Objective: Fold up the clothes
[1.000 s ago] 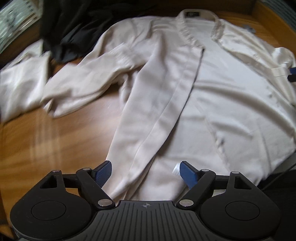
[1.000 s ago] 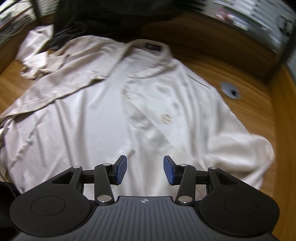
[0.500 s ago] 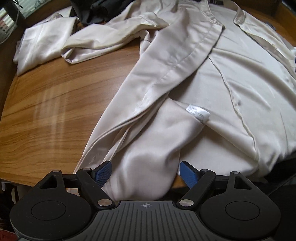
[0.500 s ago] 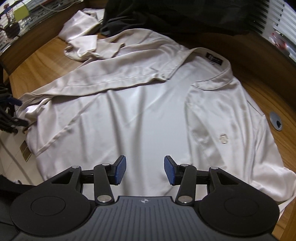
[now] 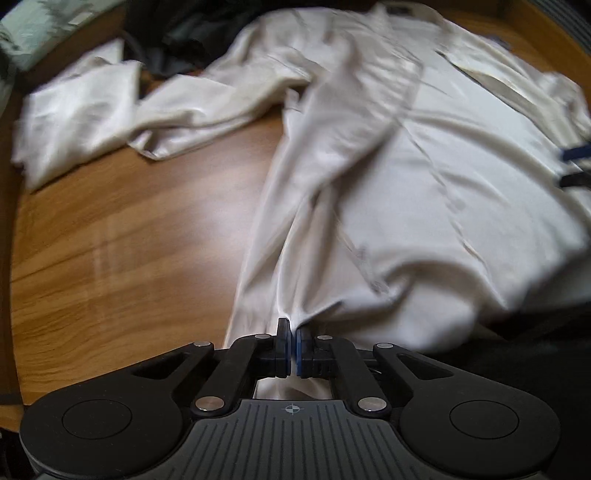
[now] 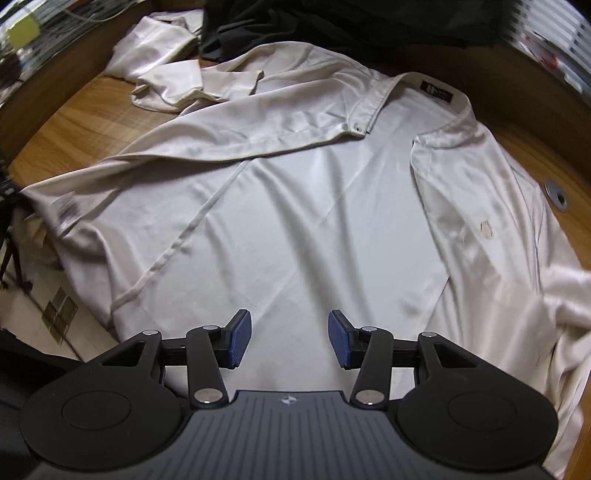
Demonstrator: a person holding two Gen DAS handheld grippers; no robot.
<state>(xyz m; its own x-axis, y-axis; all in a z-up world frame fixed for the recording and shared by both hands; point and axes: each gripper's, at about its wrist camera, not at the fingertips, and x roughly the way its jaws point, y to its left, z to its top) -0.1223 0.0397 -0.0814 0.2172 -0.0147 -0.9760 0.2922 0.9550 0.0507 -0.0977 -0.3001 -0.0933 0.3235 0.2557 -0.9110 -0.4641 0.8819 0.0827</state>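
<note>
Where shirt point(image 5: 424, 192) meets table point(image 5: 129, 240): left claw point(image 5: 293, 345) pinching hem; right claw point(image 6: 290, 338) released; dark clothes point(image 6: 332, 26) beyond.

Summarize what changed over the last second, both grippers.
The left gripper went from wide open to shut on the cream shirt, pinching its hem at the near table edge. The right gripper stayed open above the shirt and slid across it. The black garment and the table stayed put.
</note>
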